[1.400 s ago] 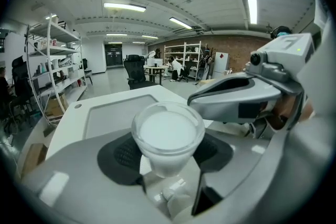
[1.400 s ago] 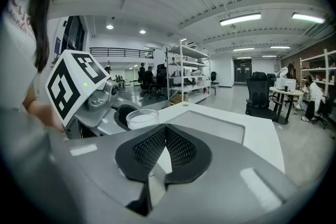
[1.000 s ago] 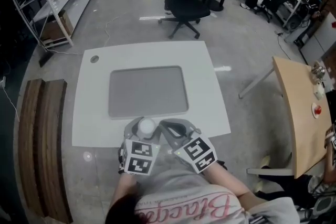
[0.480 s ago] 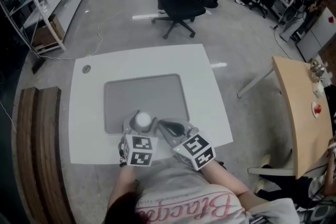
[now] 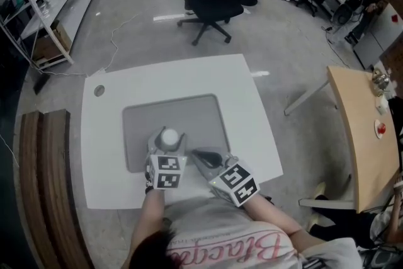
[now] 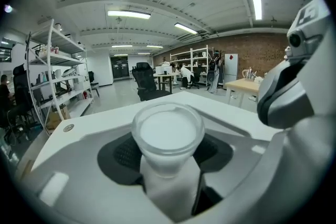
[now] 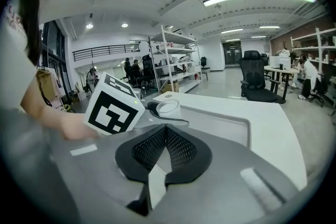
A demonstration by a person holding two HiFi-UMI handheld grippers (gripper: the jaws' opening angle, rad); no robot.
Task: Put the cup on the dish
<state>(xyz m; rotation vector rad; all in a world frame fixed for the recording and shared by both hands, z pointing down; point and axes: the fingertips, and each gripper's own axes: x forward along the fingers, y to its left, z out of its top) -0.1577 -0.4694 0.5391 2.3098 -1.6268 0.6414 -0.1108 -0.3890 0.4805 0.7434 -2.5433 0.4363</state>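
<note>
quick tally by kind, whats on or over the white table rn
cup: 1
grey tray: 1
grippers: 2, left gripper and right gripper
total: 4

A translucent white cup (image 6: 168, 136) is being held upright between the jaws of the left gripper (image 6: 168, 157); its body is being pressed from both sides by the black pads (image 6: 125, 153) (the rim is standing clear above them); a white table (image 6: 100, 118) is being looked across; the right edge is being filled by the right gripper (image 6: 286, 97); a black office chair (image 6: 144, 80) and white shelving (image 6: 52, 71) are being shown well behind.
</note>
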